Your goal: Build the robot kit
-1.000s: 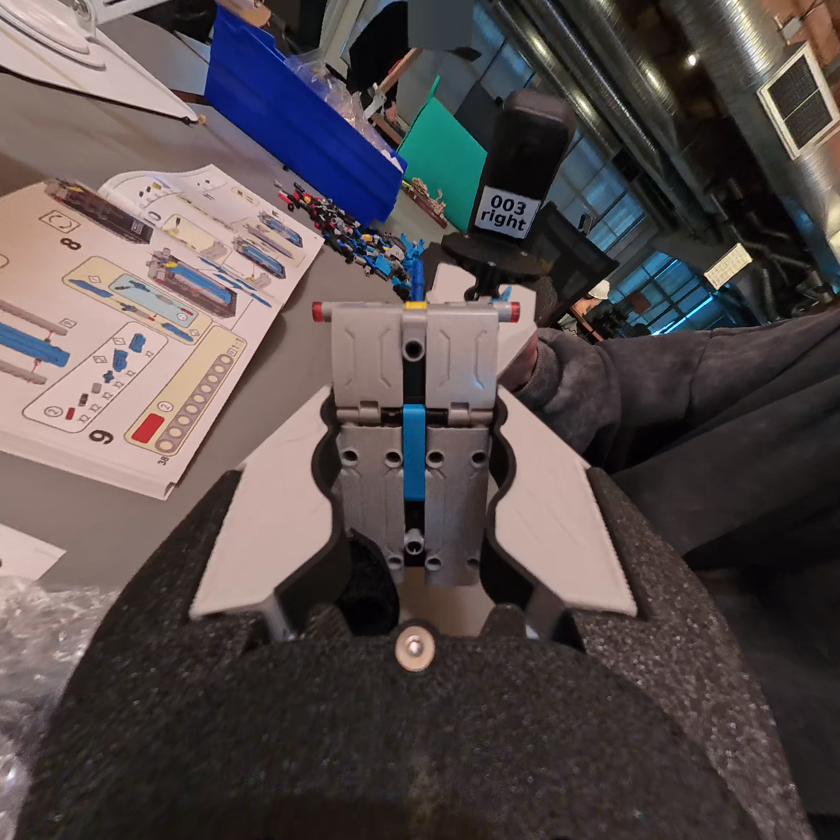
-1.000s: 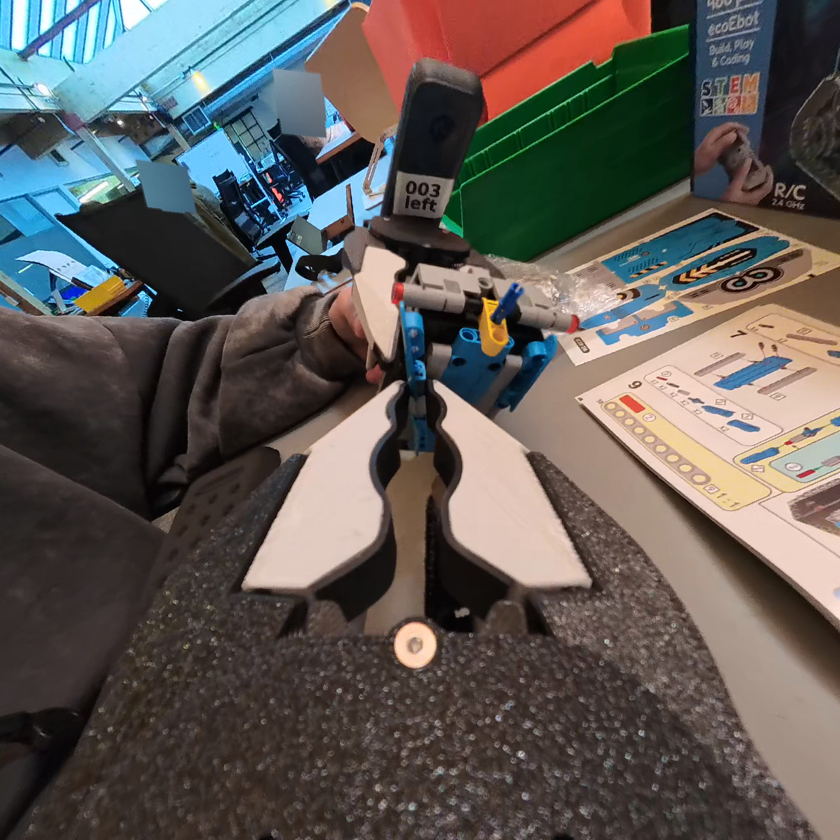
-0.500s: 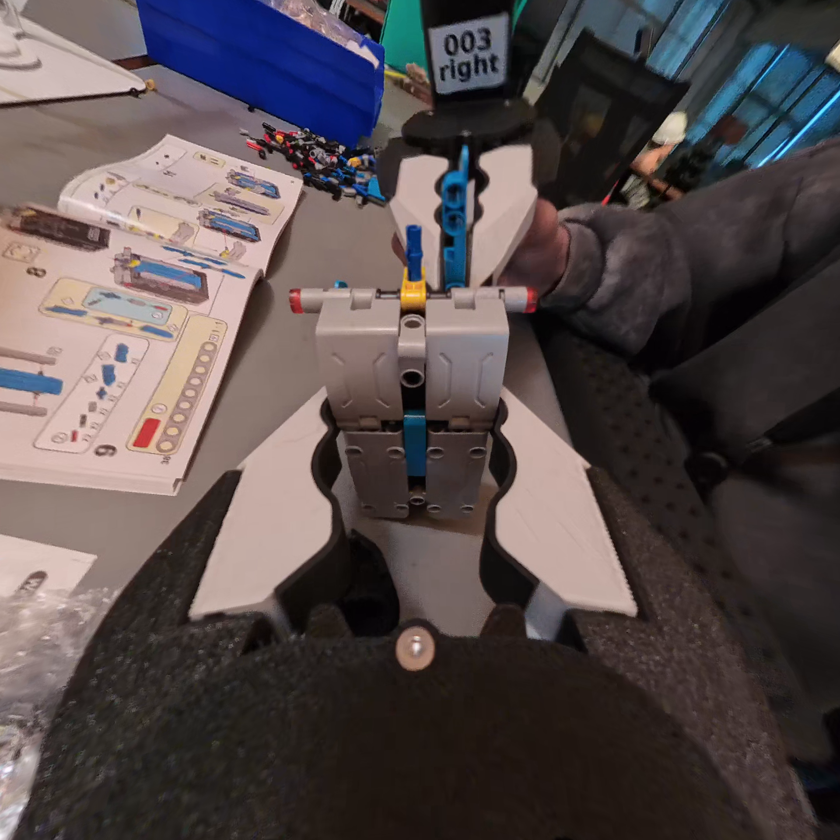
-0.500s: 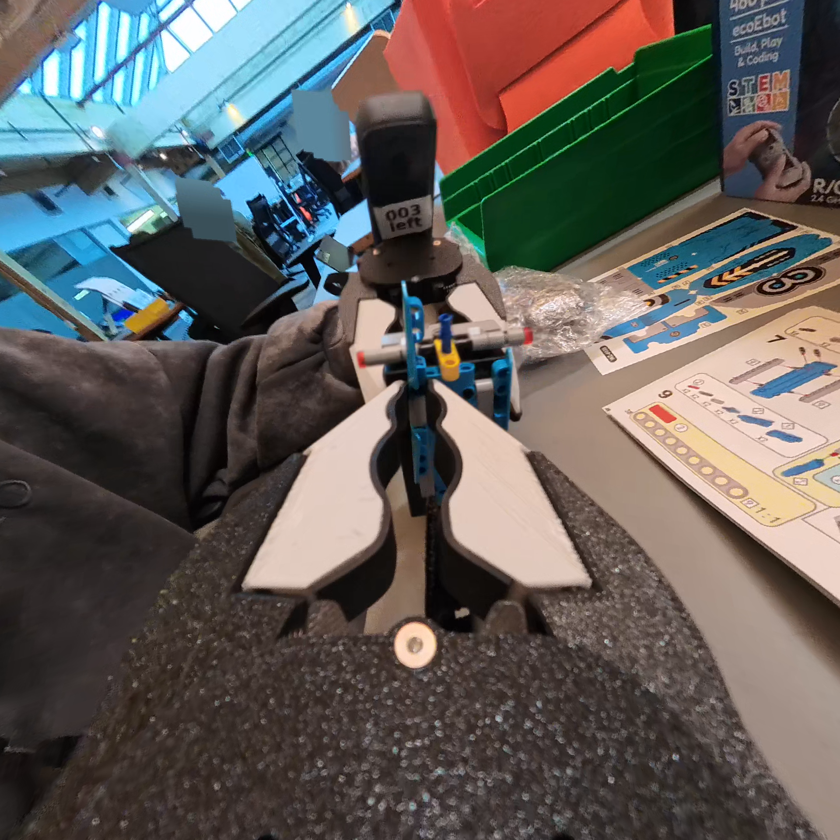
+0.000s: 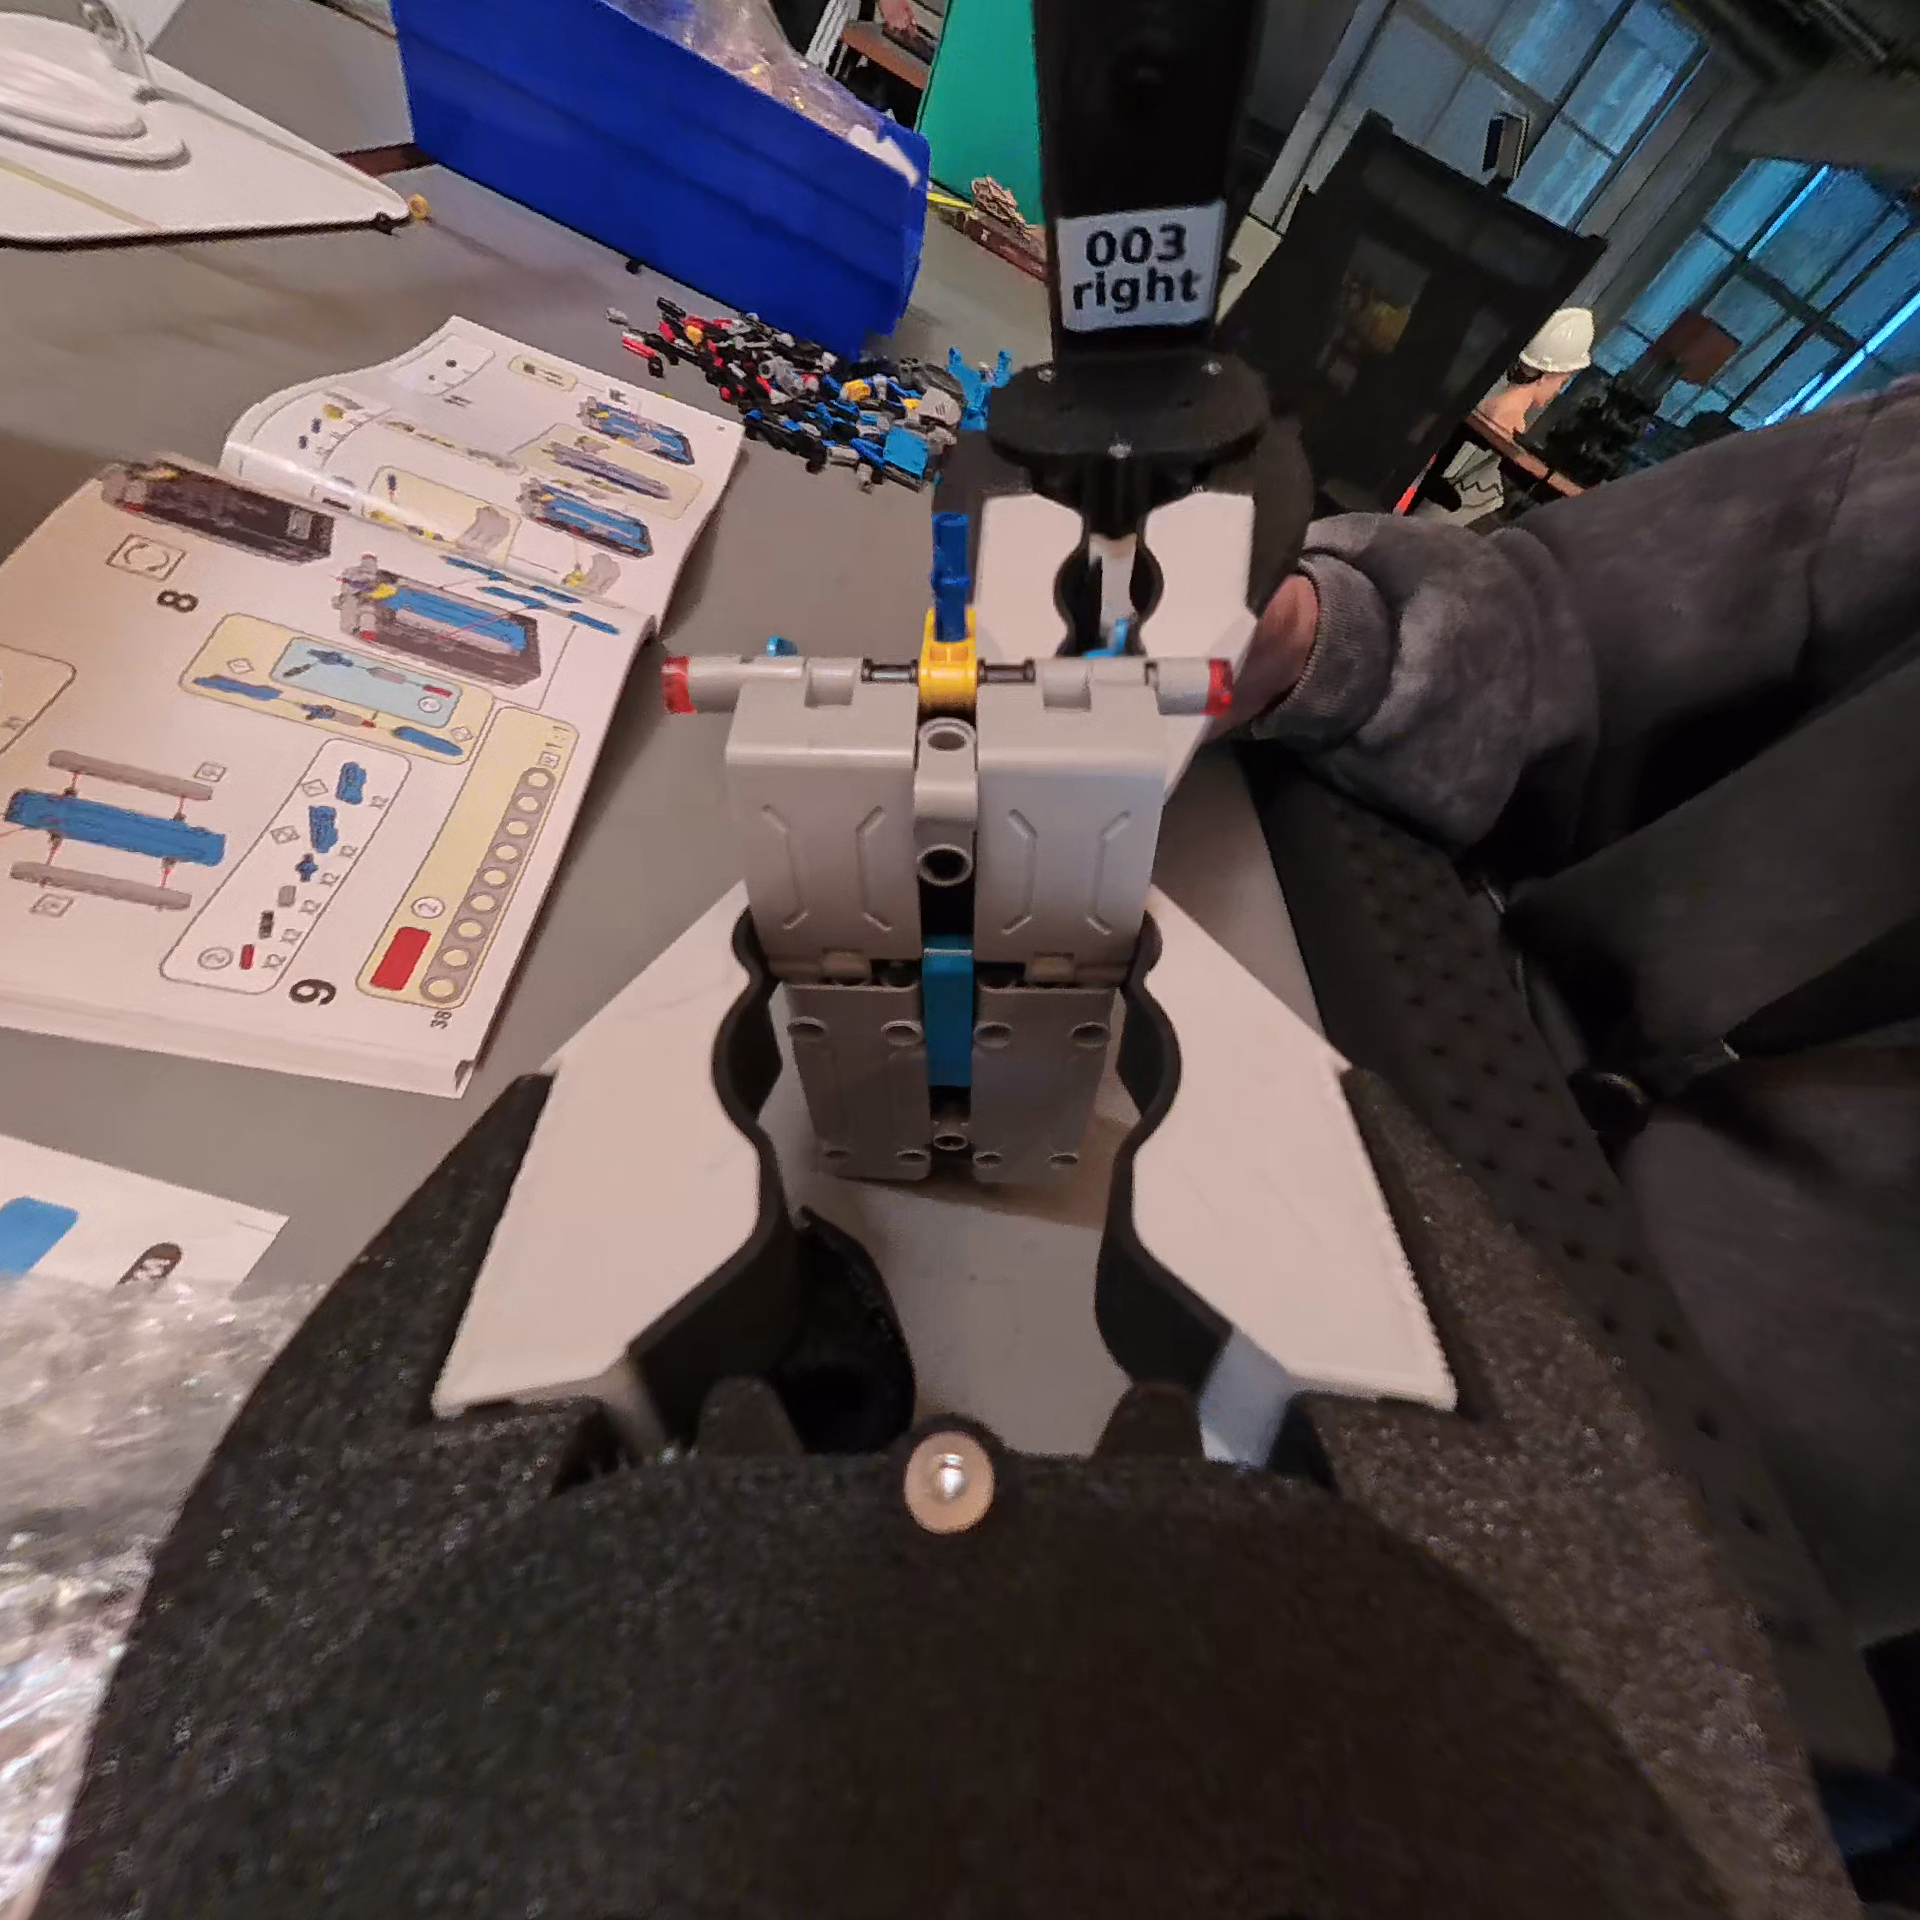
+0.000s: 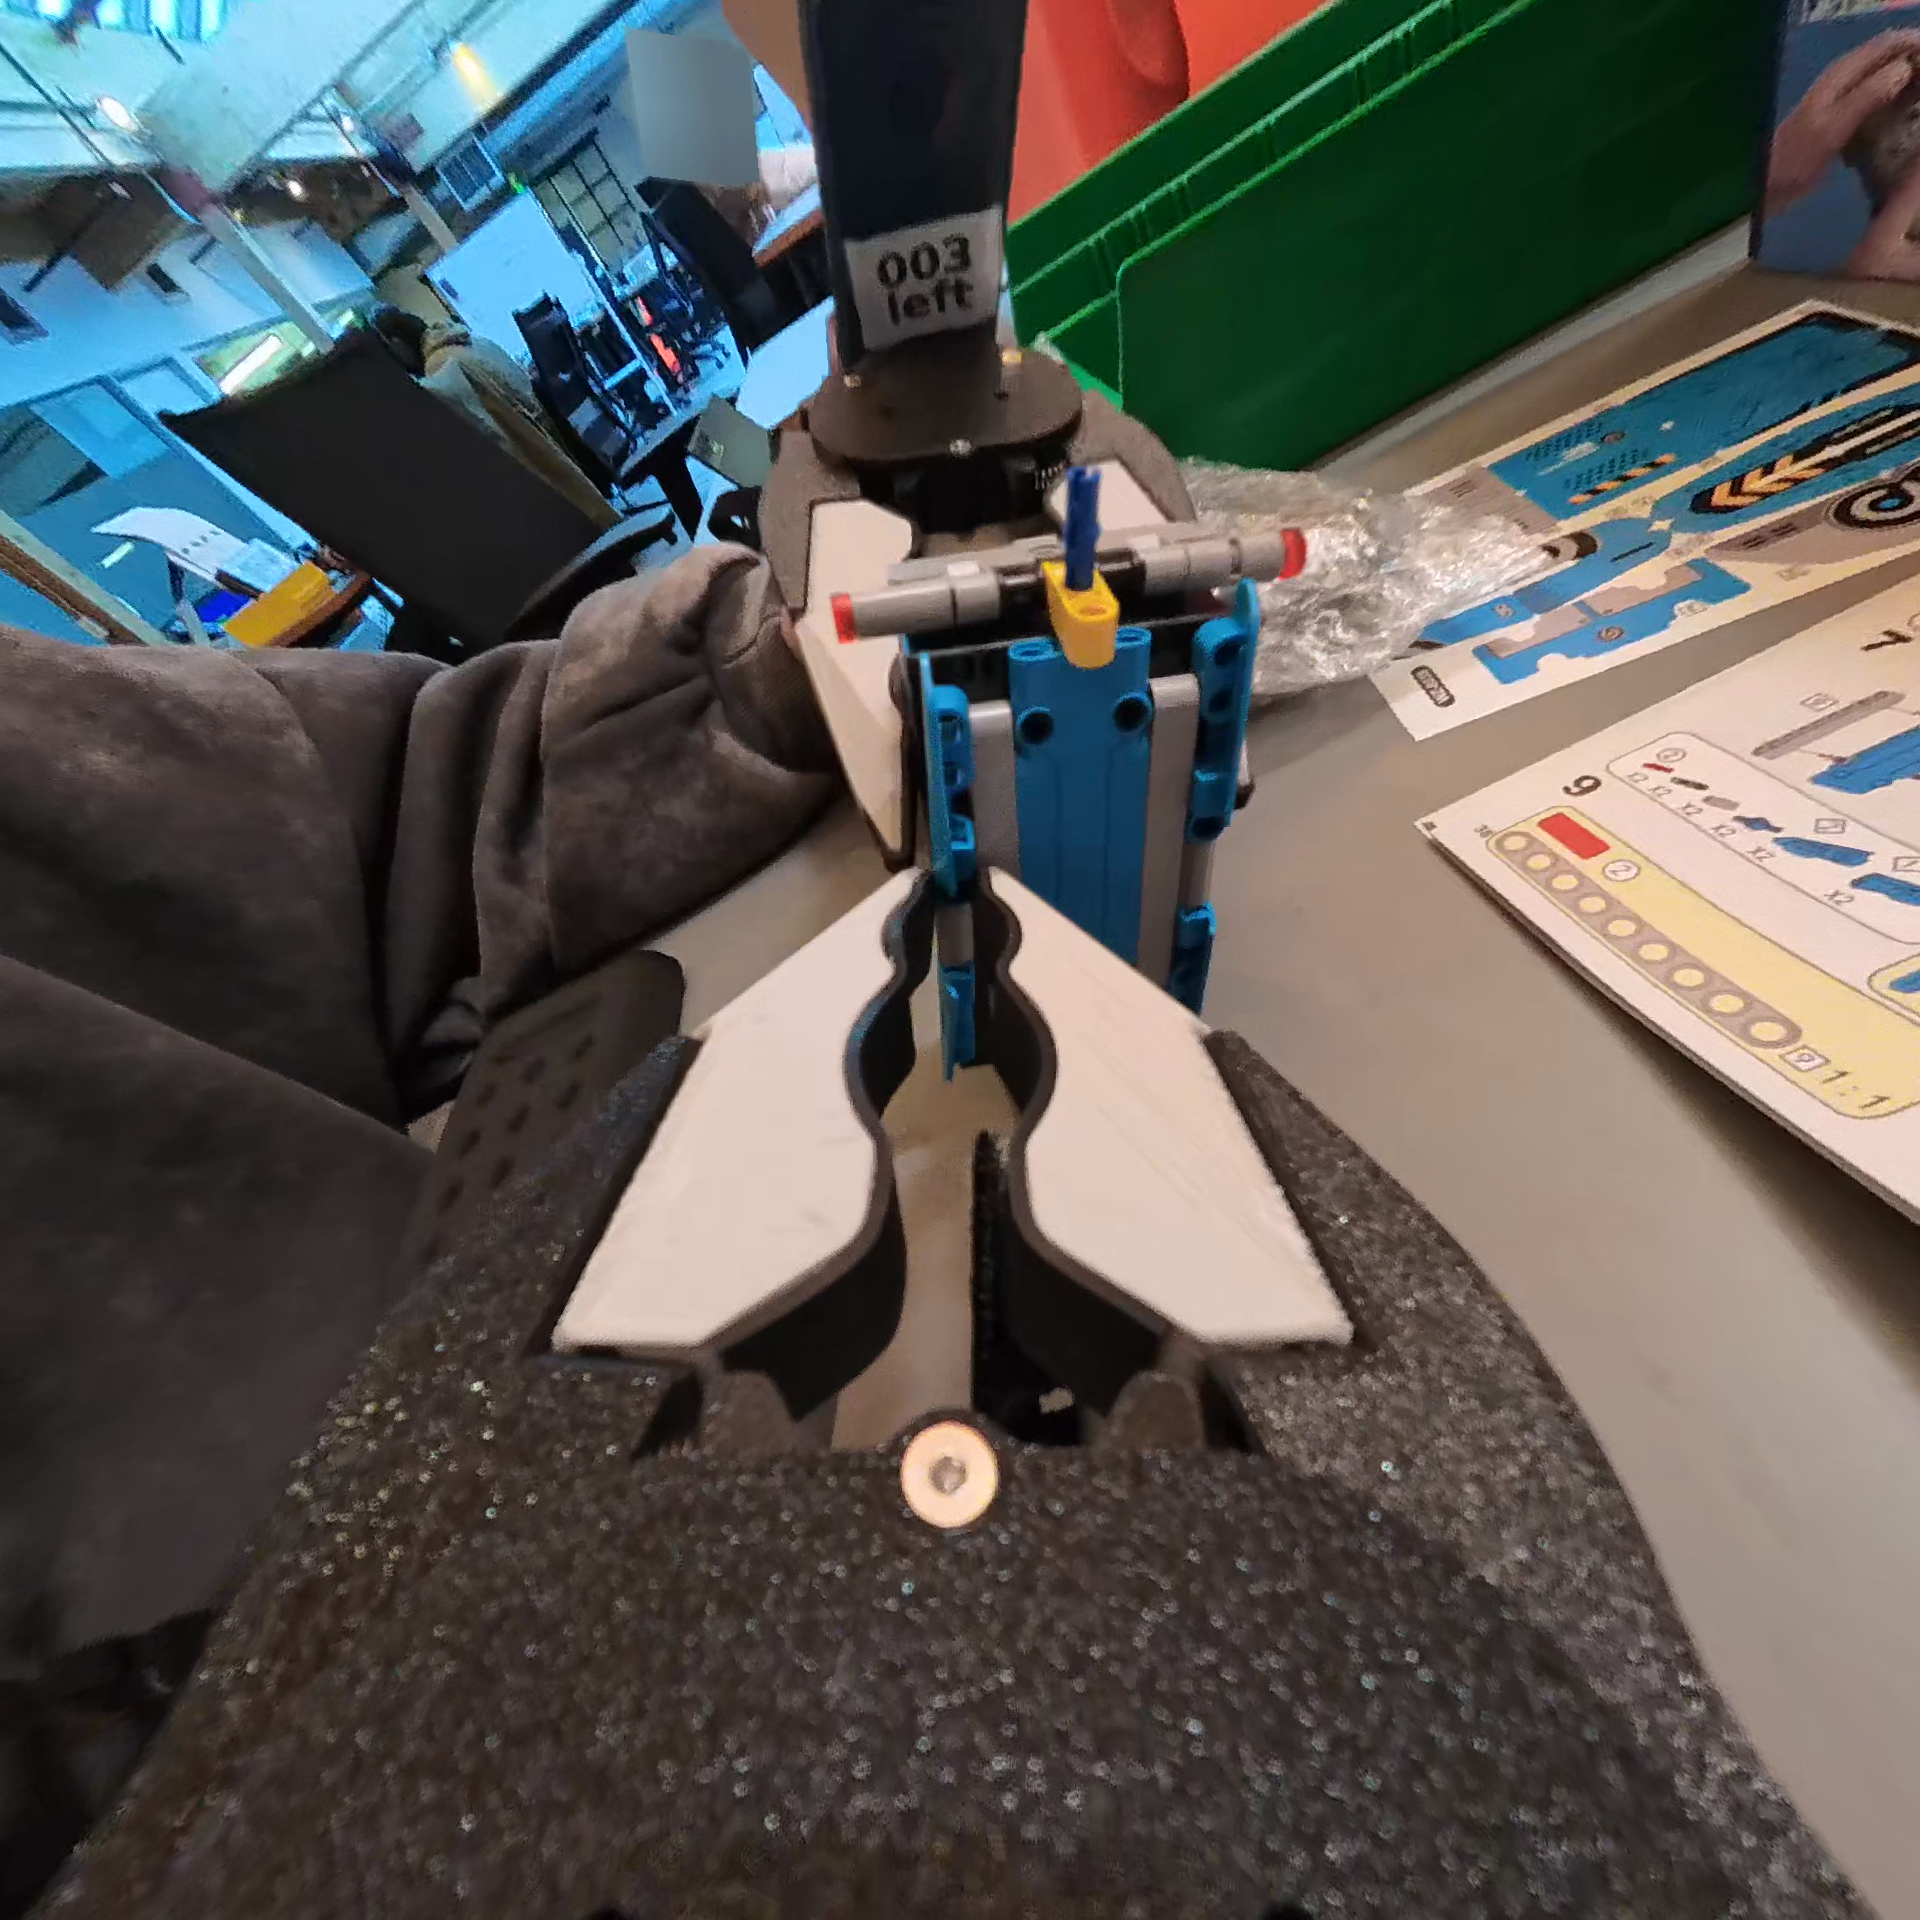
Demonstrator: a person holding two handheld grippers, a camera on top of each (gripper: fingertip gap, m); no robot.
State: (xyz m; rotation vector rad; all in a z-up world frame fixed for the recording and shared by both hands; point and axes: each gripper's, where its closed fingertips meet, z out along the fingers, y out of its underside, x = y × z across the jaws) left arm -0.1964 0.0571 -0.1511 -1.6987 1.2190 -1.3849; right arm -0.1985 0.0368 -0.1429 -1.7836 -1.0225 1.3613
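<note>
My left gripper is shut on a grey panel assembly and holds it upright above the table. The assembly has a blue centre beam, a grey axle with red ends across its top, and a yellow connector carrying a blue pin. Its blue back shows in the right wrist view. My right gripper is shut on a thin blue and grey beam, pressed along the assembly's left edge. The right gripper faces me just behind the axle in the left wrist view. A left gripper finger shows beside the assembly.
An open instruction booklet lies on the grey table and also shows in the right wrist view. A pile of small parts lies before a blue bin. A green bin, a sticker sheet and a crumpled plastic bag are nearby. A grey sleeve is nearby. The grippers are tip to tip, or close to it.
The two grippers have come closer together. My right gripper has carried the blue beam up to the assembly's side edge. The assembly stays gripped in my left gripper.
</note>
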